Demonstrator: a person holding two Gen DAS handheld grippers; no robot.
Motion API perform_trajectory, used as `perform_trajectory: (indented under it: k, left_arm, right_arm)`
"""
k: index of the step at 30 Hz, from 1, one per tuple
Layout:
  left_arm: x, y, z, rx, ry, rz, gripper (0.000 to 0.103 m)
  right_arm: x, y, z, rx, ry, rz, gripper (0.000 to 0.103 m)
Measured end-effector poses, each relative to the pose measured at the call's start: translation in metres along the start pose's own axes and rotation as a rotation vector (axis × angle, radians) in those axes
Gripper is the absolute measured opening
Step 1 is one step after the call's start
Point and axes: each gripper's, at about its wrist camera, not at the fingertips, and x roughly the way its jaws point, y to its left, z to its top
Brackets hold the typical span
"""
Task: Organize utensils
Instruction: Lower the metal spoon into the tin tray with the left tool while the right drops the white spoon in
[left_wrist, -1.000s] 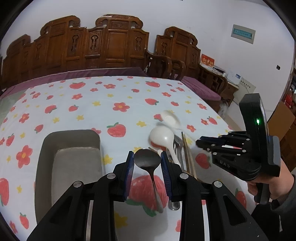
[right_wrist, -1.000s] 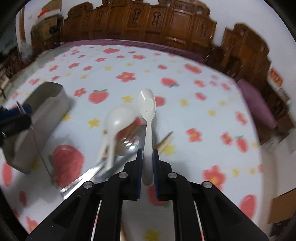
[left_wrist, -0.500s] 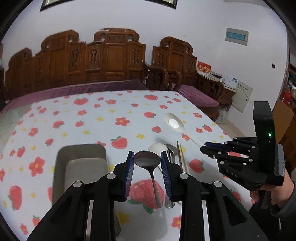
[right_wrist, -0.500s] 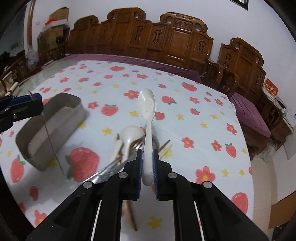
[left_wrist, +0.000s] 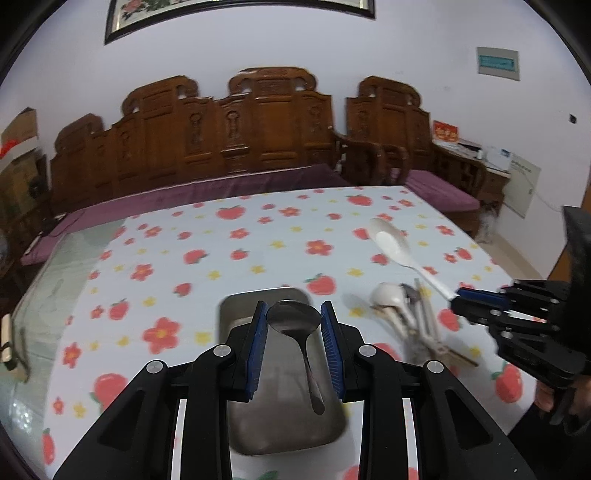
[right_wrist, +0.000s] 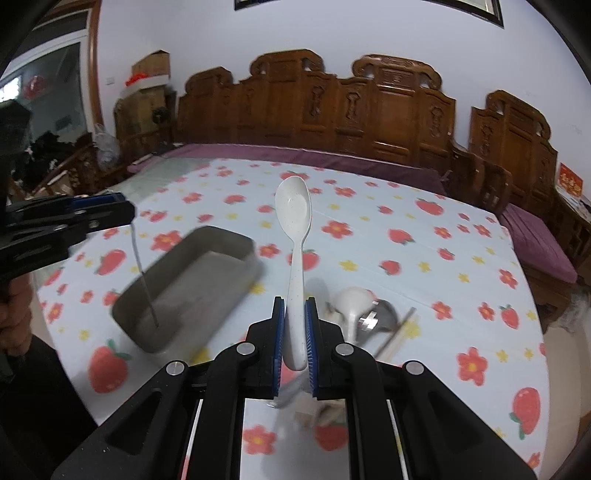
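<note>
My left gripper (left_wrist: 293, 323) is shut on the bowl of a metal spoon (left_wrist: 295, 321), whose handle hangs down over the grey rectangular tray (left_wrist: 284, 424). In the right wrist view the same gripper (right_wrist: 125, 214) shows at the left, the metal spoon (right_wrist: 142, 273) dangling above the tray (right_wrist: 207, 254). My right gripper (right_wrist: 294, 325) is shut on the handle of a white plastic spoon (right_wrist: 294, 206), bowl upward, held in the air. From the left wrist view that gripper (left_wrist: 456, 295) carries the white spoon (left_wrist: 391, 242) at the right.
A pile of utensils (right_wrist: 365, 317) lies on the strawberry-print tablecloth (right_wrist: 406, 236) right of the tray: a white ladle, metal pieces and chopsticks. The same pile (left_wrist: 410, 317) shows in the left wrist view. Carved wooden chairs (left_wrist: 258, 129) line the far side of the table.
Both grippers rose with their spoons. The left one moved over the tray, so the metal spoon now hangs above it. The white spoon left the pile and is held high.
</note>
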Motion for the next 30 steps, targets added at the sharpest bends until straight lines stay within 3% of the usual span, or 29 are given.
perform_trajectory:
  k: [6,12,19,25,30]
  left_arm:
    - [0.022,0.019,-0.009,0.052,0.079,0.049,0.027]
    - [0.060,0.022,-0.018,0.066,0.172,0.040,0.027]
    - [0.098,0.017,-0.013,0.085,0.215,0.038,0.027]
    - [0.137,0.022,-0.025,0.065,0.288,0.045,0.027]
    - [0.146,0.028,-0.030,0.027,0.313,0.041,0.030]
  right_arm:
    - [-0.001,0.020,-0.001,0.002,-0.012,0.048,0.013]
    - [0.008,0.023,-0.007,0.006,0.006,0.054,0.013]
    - [0.018,0.012,-0.010,0.013,0.020,0.055,0.013]
    - [0.023,0.012,-0.014,0.021,0.032,0.065,0.013]
    - [0.026,0.017,-0.016,0.019,0.042,0.074,0.013]
